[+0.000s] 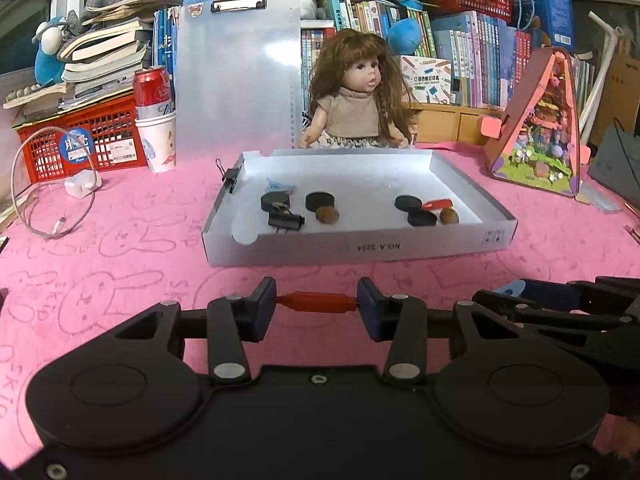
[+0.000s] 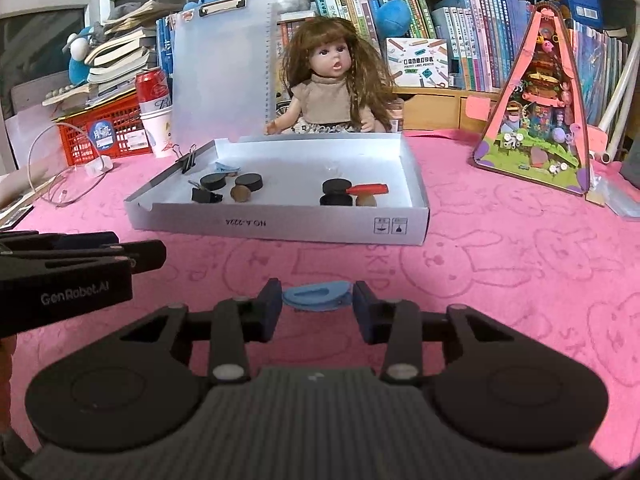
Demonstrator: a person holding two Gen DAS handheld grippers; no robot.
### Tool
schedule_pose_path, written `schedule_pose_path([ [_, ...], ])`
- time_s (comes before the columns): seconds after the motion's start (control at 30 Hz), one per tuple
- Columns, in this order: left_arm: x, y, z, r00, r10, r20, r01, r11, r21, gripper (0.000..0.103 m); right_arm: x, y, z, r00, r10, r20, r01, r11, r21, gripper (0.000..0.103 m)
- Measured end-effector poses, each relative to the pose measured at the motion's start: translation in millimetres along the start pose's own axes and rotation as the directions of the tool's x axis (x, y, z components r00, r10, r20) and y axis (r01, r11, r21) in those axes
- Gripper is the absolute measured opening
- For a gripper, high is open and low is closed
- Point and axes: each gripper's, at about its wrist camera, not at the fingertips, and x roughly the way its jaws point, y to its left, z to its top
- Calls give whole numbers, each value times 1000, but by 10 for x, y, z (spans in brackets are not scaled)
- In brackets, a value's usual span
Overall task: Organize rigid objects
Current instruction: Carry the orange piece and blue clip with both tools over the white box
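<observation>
The left gripper point(image 1: 317, 303) clenches a red clip point(image 1: 317, 302); the right gripper point(image 2: 316, 300) grasps a blue clip point(image 2: 316, 298). Both hover near the white tray point(image 2: 280, 227) on the pink mat point(image 2: 500, 272).

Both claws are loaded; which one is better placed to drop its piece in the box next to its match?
Left, probably. The left claw holds a red clip, and its match lies in the white box, nearer its open front-right side. The right claw's blue clip's match sits farther back.

The white box point(image 2: 280, 226) carries "NO.A-222A" printed upside down on its front wall, beside two small handling symbols at that wall's right end. The left claw point(image 2: 132, 256), left of the box, reads "GenRobot.AI" on its side. The pink cloth point(image 2: 480, 280) in front of the box has "SKIP" drawn among rabbit outlines.
</observation>
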Motion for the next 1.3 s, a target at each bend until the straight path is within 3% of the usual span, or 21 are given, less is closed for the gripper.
schedule_pose_path([
  [0.7, 128, 168, 499, 999, 2, 51, -1, 1000, -8, 42, 116, -13, 424, 1000, -4, 18, 4, 1000, 15, 44],
  [1.3, 362, 323, 761, 999, -9, 48, 12, 999, -47, 42, 291, -60, 706, 1000, -9, 20, 8, 1000, 12, 44],
])
